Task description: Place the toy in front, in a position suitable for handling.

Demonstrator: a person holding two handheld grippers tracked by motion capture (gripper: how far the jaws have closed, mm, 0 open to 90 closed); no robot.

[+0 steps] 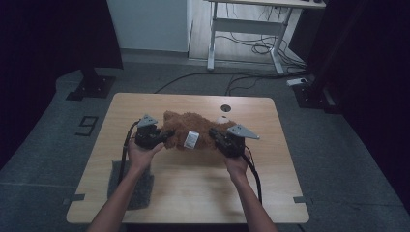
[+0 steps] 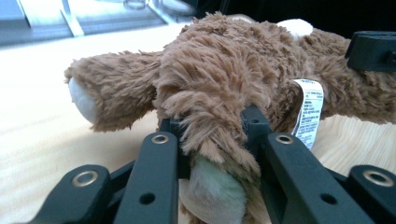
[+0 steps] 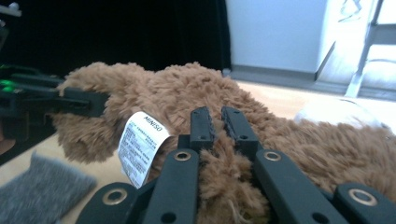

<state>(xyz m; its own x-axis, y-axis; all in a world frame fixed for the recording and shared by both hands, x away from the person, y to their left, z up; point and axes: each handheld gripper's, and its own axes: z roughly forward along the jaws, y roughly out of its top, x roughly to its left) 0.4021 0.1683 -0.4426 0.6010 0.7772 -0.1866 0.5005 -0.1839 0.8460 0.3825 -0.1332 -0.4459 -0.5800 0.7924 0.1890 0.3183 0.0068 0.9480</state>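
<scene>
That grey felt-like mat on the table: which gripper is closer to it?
Left. The left gripper sits just beyond the grey felt-like mat, fingers clamped on a limb of the brown plush toy. The right gripper grips the toy farther right.

High view dim, dark edges; gripper views brighter, backgrounds soft, glare.

I see a pale wood tabletop (image 1: 193,193) with rounded corners, filling the middle and lower part of the high view. Near its upper edge sits a small round cable hole (image 1: 225,108). A brown plush toy (image 1: 193,126) lies on it just above centre, its white label (image 1: 191,139) facing up. At lower left of the frame a grey felt pad (image 1: 140,191) lies flat near the edge.
</scene>
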